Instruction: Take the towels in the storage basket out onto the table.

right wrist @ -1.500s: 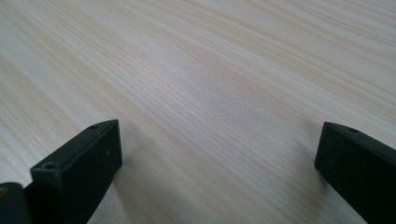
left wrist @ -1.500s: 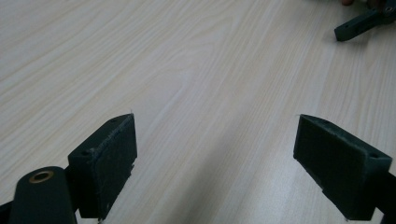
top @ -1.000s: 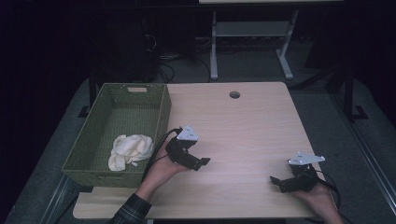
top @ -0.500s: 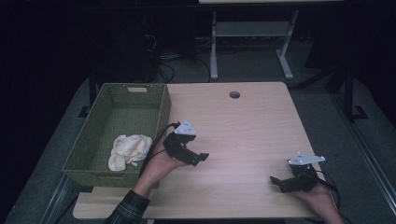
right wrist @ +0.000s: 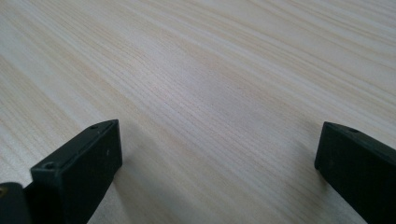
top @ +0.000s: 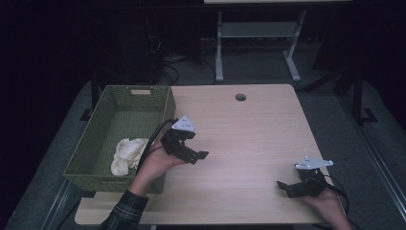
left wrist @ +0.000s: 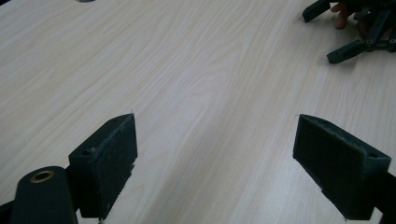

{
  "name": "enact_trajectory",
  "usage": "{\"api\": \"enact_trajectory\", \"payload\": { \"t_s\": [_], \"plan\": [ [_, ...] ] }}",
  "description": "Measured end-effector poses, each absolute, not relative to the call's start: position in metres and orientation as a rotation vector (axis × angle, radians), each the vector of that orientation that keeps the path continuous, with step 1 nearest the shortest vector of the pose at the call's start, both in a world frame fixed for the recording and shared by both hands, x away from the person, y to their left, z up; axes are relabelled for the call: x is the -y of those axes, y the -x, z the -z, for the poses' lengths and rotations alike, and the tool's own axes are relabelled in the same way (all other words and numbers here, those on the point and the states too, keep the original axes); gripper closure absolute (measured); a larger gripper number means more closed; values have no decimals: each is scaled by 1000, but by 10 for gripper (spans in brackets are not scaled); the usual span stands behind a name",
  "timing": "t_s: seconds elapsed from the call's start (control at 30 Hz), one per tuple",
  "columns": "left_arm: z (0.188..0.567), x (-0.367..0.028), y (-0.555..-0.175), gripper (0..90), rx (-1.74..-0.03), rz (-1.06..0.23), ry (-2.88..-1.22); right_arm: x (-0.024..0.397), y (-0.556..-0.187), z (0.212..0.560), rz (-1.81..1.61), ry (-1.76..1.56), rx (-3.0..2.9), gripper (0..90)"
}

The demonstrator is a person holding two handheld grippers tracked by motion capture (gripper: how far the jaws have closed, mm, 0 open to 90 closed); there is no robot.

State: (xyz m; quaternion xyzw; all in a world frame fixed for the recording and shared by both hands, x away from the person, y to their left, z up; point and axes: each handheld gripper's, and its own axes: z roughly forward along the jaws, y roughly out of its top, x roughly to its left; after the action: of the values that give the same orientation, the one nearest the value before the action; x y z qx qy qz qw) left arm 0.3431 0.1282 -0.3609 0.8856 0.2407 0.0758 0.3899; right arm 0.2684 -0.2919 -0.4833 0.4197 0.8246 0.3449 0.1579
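Claws (top: 203,154) open; cloth (top: 128,154) in basket (top: 91,148)

The light wooden tabletop (top: 249,139) lay bare between the 2 black grippers, giving wide passage across its middle. The woven green basket (top: 91,158) walled off the left edge; only a crumpled white cloth (top: 128,154) lay inside it.
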Motion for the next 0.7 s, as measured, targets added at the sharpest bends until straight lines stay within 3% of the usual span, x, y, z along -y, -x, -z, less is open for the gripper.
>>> {"api": "enact_trajectory", "payload": {
  "t_s": [0.7],
  "plan": [
    [342,-169,-347,132,-691,-242,-2217,292,-268,483,-987,-1202,-2358,5]
  ]
}}
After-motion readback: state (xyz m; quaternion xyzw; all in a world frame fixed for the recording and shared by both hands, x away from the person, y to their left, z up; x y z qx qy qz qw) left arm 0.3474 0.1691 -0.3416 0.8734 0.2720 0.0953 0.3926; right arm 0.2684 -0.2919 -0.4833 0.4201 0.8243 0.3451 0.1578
